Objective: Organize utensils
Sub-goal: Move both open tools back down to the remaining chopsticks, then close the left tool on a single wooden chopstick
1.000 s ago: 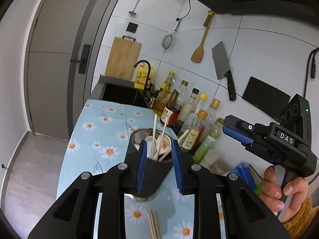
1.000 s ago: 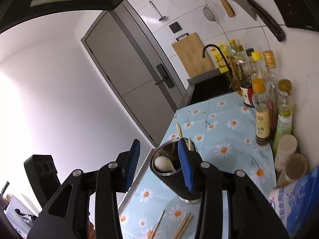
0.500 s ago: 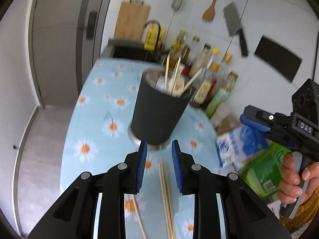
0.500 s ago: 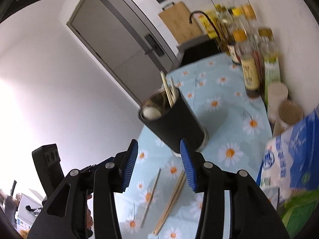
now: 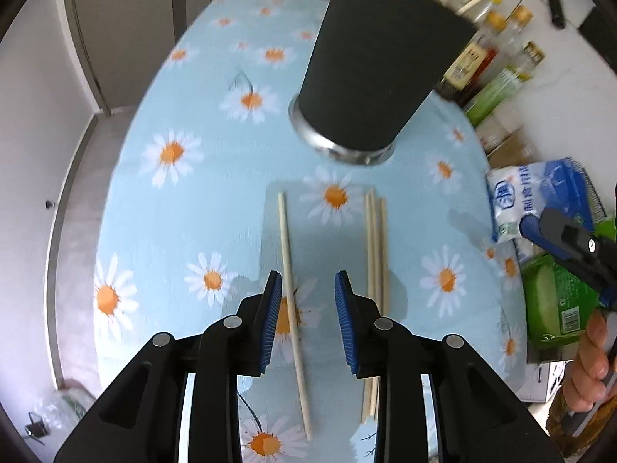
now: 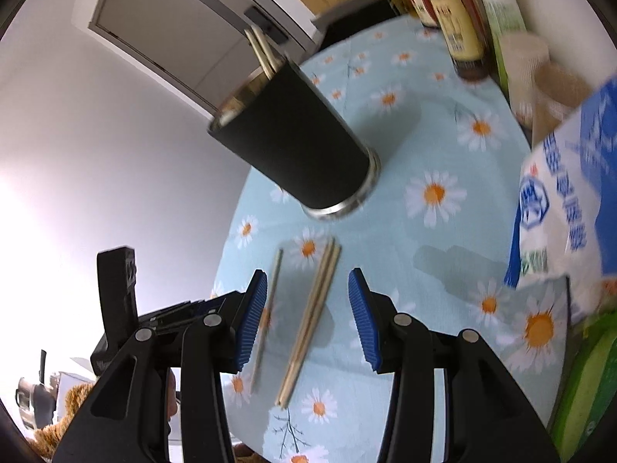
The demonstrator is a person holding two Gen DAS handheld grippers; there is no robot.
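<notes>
A black utensil cup (image 5: 376,73) with a steel base stands on the daisy tablecloth (image 5: 185,200) and holds chopsticks. It also shows in the right wrist view (image 6: 297,142). A single wooden chopstick (image 5: 292,301) lies on the cloth between the jaws of my open left gripper (image 5: 307,297). A bundle of three chopsticks (image 5: 376,254) lies just to its right. In the right wrist view my open right gripper (image 6: 307,297) hovers over that bundle (image 6: 310,320), with the single chopstick (image 6: 268,308) by its left finger. Both grippers are empty.
Sauce and oil bottles (image 5: 497,58) line the wall behind the cup. A blue and white bag (image 5: 540,200) and a green packet (image 5: 559,301) lie at the right edge. Paper cups (image 6: 524,61) stand by the bottles. The table's left edge drops to the floor.
Both grippers have pulled back from the cup and tipped down toward the chopsticks lying on the cloth. The left gripper has let go of the cup and now straddles the single chopstick.
</notes>
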